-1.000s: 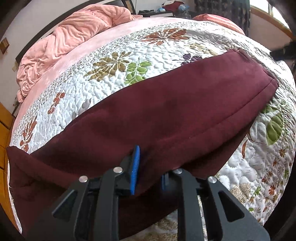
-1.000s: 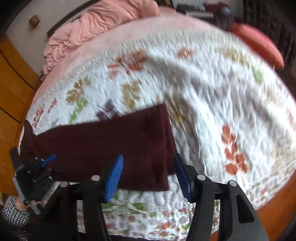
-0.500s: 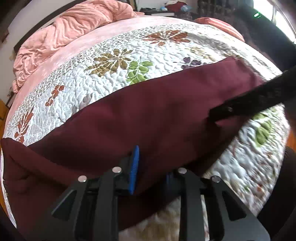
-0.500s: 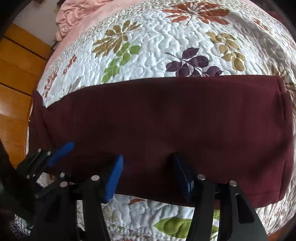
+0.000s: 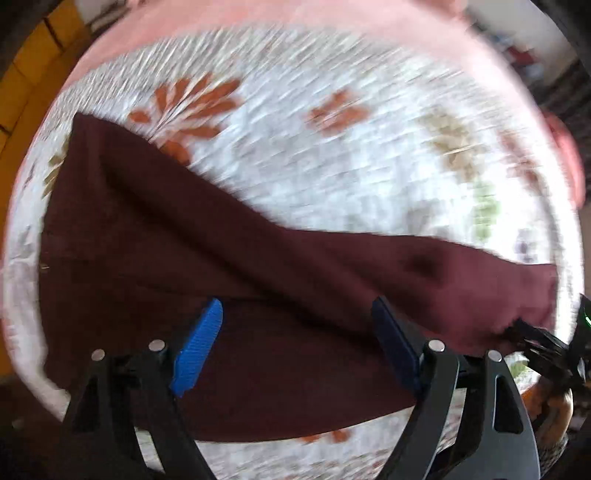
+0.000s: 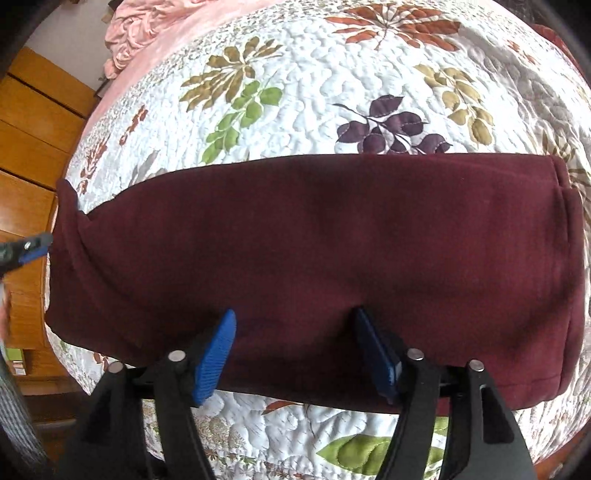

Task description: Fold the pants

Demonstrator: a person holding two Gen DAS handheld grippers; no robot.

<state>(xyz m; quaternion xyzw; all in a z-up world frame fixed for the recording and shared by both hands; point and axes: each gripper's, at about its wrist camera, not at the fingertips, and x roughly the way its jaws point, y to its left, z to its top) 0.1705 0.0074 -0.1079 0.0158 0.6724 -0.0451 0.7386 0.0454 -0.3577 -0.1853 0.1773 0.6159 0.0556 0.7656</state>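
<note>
Left wrist view, heavily blurred: the left tongs (image 5: pixel 295 339) point down over the maroon pants (image 5: pixel 229 280), which lie on the floral quilt (image 5: pixel 314 155) of the bed. The jaws are opening, already spread wide, with cloth below and between them but neither blue pad pressing on it; nothing is pinched. The pants run as a long band from the far left down to the near right, a raised fold crossing the middle. At the right edge the right tongs (image 5: pixel 535 338) show dimly at the end of the cloth.

Right wrist view, sharp: the right tongs (image 6: pixel 295 354) are angled steeply down at the near edge of the pants (image 6: pixel 314 251), their jaws opening, the pads apart and the fabric lying slack between them, so nothing is gripped here either. The pants lie as a tidy band across the quilt (image 6: pixel 303 96), doubled lengthwise it seems, with layered edges showing at the right end. The tip of the left tongs (image 6: pixel 35 247) pokes in at the left end. A pink blanket (image 6: pixel 147 33) is bunched at the far left. Both tools seem to be releasing so the fold can settle flat.
</note>
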